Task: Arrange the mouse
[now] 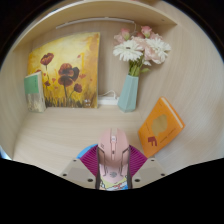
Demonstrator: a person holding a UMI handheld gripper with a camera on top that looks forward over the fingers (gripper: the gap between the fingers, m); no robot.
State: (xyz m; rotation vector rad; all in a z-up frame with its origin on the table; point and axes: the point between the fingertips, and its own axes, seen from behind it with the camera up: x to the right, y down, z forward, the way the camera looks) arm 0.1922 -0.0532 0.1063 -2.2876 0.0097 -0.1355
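Observation:
A pale pink computer mouse (pixel 112 152) sits between my gripper's fingers (pixel 112 160), lengthwise, with its scroll wheel pointing away from me. Both magenta pads (pixel 88 157) press against its sides, so the gripper is shut on the mouse. The mouse is held just above the light wooden desk (pixel 70 125). Its rear end is hidden low between the fingers.
A poppy painting (pixel 65 68) leans at the back left with a small green book (pixel 35 90) beside it. A light blue vase with flowers (pixel 130 88) stands at the back centre. An orange card (pixel 160 125) lies on the desk, right of the fingers.

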